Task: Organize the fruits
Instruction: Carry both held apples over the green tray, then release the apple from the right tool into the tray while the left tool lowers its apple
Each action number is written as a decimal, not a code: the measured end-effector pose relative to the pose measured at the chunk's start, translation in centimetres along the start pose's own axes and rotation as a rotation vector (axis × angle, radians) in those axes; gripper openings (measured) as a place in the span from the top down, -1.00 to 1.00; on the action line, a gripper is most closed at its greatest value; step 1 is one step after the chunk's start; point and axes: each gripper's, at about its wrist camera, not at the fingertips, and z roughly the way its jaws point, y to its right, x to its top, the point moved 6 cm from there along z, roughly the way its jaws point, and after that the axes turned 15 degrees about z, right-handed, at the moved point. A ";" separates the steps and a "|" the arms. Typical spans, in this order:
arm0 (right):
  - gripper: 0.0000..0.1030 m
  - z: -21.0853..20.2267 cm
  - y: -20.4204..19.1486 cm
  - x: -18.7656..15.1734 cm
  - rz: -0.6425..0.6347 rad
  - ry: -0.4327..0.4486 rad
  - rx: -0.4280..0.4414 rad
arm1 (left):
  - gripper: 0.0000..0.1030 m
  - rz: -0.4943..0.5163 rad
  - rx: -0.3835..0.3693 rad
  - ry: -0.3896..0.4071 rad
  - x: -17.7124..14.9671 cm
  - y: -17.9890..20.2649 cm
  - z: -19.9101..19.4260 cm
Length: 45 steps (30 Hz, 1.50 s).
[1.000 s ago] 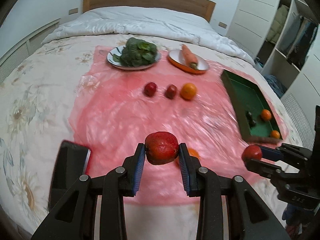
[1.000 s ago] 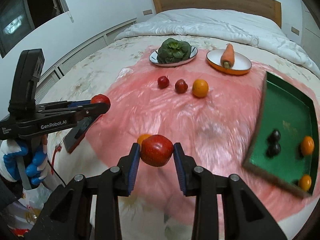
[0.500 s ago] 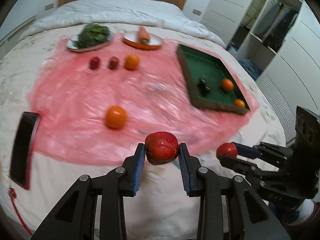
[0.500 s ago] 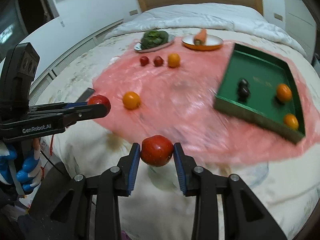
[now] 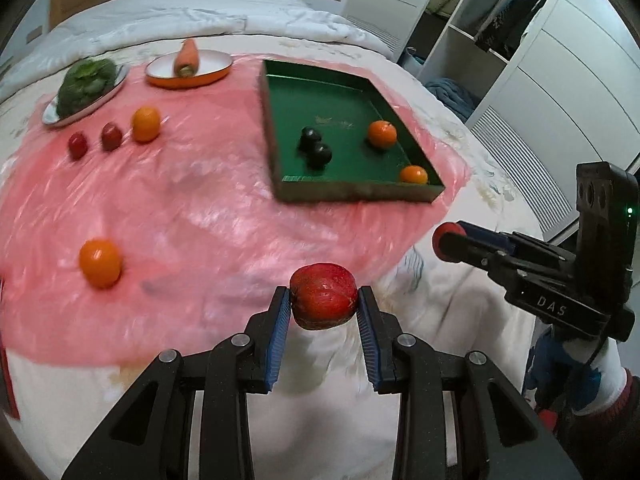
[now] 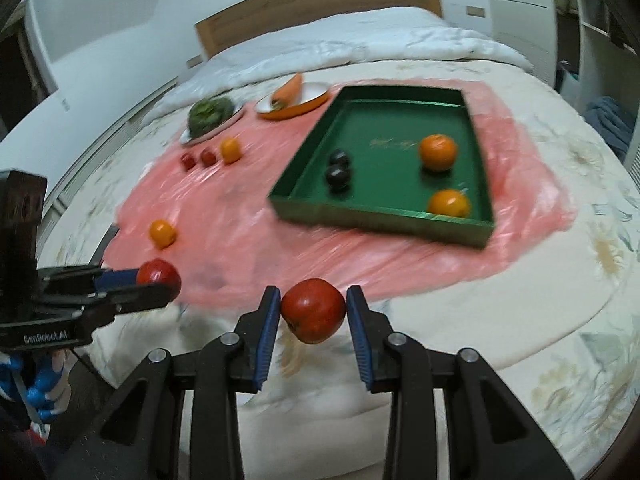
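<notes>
Left wrist view has the left gripper [image 5: 323, 303] clamped on a red apple [image 5: 323, 301], pinched at its widest part between the blue pads, likely so the round fruit cannot roll out. Ahead and to the right of it sits the green tray [image 5: 356, 192], already holding two oranges and two dark fruits, which suggests it is the collecting place. To the right, the right gripper [image 5: 450, 237] carries a second red apple [image 6: 313, 309], squeezed the same way in its own view. Both tools hang above the bed's near edge, short of the pink sheet [image 5: 192, 200]. A loose orange [image 5: 100, 262] lies ahead to the left; three more small fruits [image 5: 114, 136] wait farther off by the plates. I judge both apples are bound for the tray.
</notes>
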 end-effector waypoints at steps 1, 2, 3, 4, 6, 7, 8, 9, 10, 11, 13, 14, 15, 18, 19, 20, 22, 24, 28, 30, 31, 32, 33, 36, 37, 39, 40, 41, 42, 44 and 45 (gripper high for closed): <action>0.12 0.1 0.4 0.7 0.007 0.010 -0.001 | 0.44 0.004 0.000 0.001 0.8 -0.1 0.4; 0.12 0.2 0.7 1.4 0.012 0.017 0.000 | 0.44 0.011 0.003 0.002 1.9 -0.3 0.9; 0.12 0.4 0.9 1.9 0.014 0.022 0.000 | 0.44 0.017 0.006 0.004 2.7 -0.5 1.2; 0.12 0.7 1.1 2.7 0.013 0.028 0.000 | 0.44 0.024 0.012 0.008 3.9 -0.7 1.6; 0.12 1.3 1.1 3.8 0.012 0.039 0.003 | 0.44 0.037 0.022 0.015 5.8 -1.0 2.5; 0.12 1.7 1.3 4.7 0.013 0.045 0.007 | 0.44 0.043 0.027 0.016 6.7 -1.2 2.9; 0.12 1.9 1.5 5.3 0.013 0.050 0.010 | 0.44 0.050 0.032 0.018 8.1 -1.5 3.6; 0.12 2.3 1.5 5.9 0.013 0.054 0.012 | 0.44 0.054 0.035 0.019 9.0 -1.7 4.2; 0.11 2.8 1.7 6.7 0.013 0.058 0.015 | 0.44 0.062 0.041 0.019 10.2 -1.9 4.9; 0.11 3.1 1.8 7.2 0.013 0.060 0.015 | 0.44 0.067 0.046 0.019 11.0 -2.2 5.5; 0.11 4.2 2.3 8.6 0.018 0.064 0.018 | 0.44 0.074 0.057 0.017 12.8 -2.6 7.0; 0.11 4.7 2.5 9.1 0.020 0.066 0.019 | 0.44 0.072 0.058 0.014 13.5 -2.9 7.7; 0.11 5.1 2.7 9.5 0.021 0.067 0.019 | 0.44 0.070 0.059 0.012 14.1 -3.1 8.4; 0.11 6.7 3.5 10.5 0.011 0.056 0.010 | 0.44 0.069 0.073 0.000 15.7 -3.8 10.6; 0.11 7.1 3.7 10.7 0.009 0.052 0.007 | 0.44 0.070 0.076 -0.004 16.1 -4.0 11.2; 0.11 7.6 4.1 10.8 0.015 0.048 0.009 | 0.44 0.076 0.082 -0.010 16.6 -4.2 12.0; 0.11 7.8 4.7 10.8 0.024 0.049 0.015 | 0.44 0.081 0.090 -0.018 17.2 -4.4 13.0; 0.11 7.3 4.7 10.5 0.025 0.056 0.043 | 0.44 0.079 0.101 -0.025 17.8 -4.9 14.0; 0.11 5.6 4.6 8.6 0.015 0.041 0.107 | 0.44 0.065 0.113 -0.043 18.2 -5.6 15.6; 0.11 5.0 4.6 6.6 -0.001 0.002 0.124 | 0.44 0.059 0.113 -0.054 18.3 -5.8 16.3; 0.11 4.8 4.6 5.4 -0.007 -0.020 0.130 | 0.44 0.060 0.115 -0.058 18.3 -5.7 16.5; 0.11 4.7 4.6 4.7 -0.010 -0.034 0.132 | 0.44 0.064 0.118 -0.066 18.2 -5.7 16.9; 0.11 4.7 4.5 3.9 -0.019 -0.054 0.131 | 0.44 0.065 0.118 -0.071 18.2 -5.7 17.1; 0.11 5.0 4.5 1.7 -0.049 -0.097 0.109 | 0.43 0.062 0.123 -0.093 18.0 -5.6 17.7; 0.11 5.2 4.5 1.4 -0.050 -0.105 0.108 | 0.44 0.060 0.125 -0.097 18.0 -5.6 17.8; 0.11 5.5 4.2 1.1 -0.066 -0.114 0.103 | 0.43 0.060 0.128 -0.095 18.0 -5.6 17.7; 0.11 5.5 3.9 1.1 -0.078 -0.115 0.103 | 0.43 0.063 0.134 -0.092 18.0 -5.6 17.5; 0.11 5.5 3.7 0.8 -0.090 -0.116 0.105 | 0.43 0.065 0.133 -0.091 18.0 -5.5 17.4; 0.11 5.5 3.4 0.7 -0.101 -0.119 0.107 | 0.43 0.066 0.131 -0.090 18.0 -5.5 17.4; 0.11 5.9 3.2 0.6 -0.128 -0.132 0.093 | 0.42 0.068 0.131 -0.088 17.9 -5.5 17.1; 0.11 6.1 3.1 0.4 -0.143 -0.137 0.076 | 0.41 0.070 0.131 -0.085 17.9 -5.4 16.9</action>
